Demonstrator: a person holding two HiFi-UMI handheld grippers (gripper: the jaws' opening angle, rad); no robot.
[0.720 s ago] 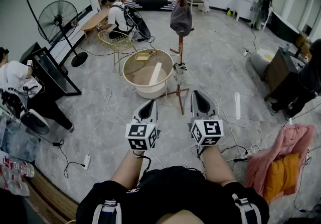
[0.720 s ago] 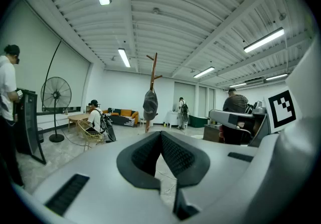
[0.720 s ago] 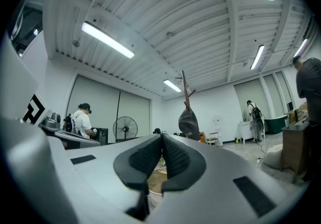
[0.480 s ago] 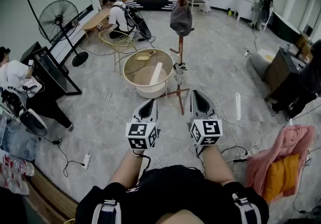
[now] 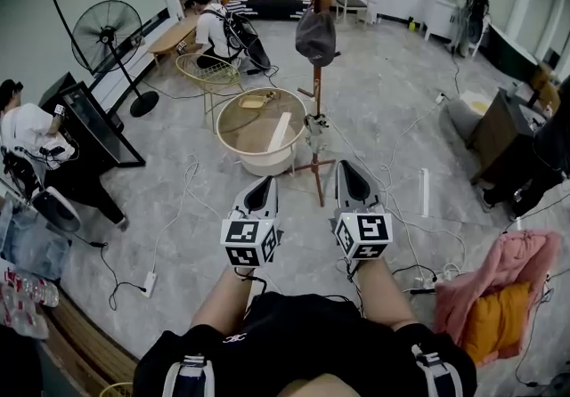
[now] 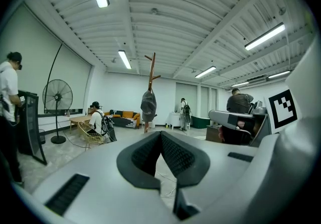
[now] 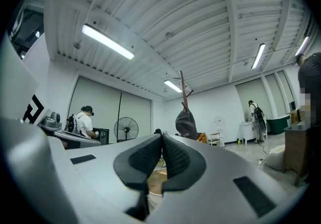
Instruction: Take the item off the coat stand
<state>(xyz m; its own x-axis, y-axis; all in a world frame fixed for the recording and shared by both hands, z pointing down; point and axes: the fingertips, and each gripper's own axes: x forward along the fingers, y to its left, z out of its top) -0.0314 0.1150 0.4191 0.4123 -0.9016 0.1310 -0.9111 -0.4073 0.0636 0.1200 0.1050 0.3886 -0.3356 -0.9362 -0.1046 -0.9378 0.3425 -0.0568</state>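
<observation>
A wooden coat stand [image 5: 317, 84] rises from the floor ahead of me. A dark grey item like a cap [image 5: 315, 37] hangs high on it. My left gripper [image 5: 265, 183] and right gripper [image 5: 347, 167] are held side by side, low in the head view. They point toward the stand and are well short of it. Both are shut with nothing between the jaws. The left gripper view shows the stand [image 6: 152, 75] and the hanging item [image 6: 148, 104] far off above the shut left gripper [image 6: 161, 135]. The right gripper view shows the item [image 7: 186, 123] just right of the shut right gripper [image 7: 162, 138].
A round tub-like table [image 5: 263, 148] stands just left of the stand's base. Cables [image 5: 392, 182] trail over the floor. A floor fan [image 5: 107, 32] and a seated person [image 5: 210, 28] are at the back left. A pink garment on a chair [image 5: 499, 275] is at the right.
The head view has shifted slightly, so the coat stand and its item sit a little further left. Both grippers keep the same pose, shut.
</observation>
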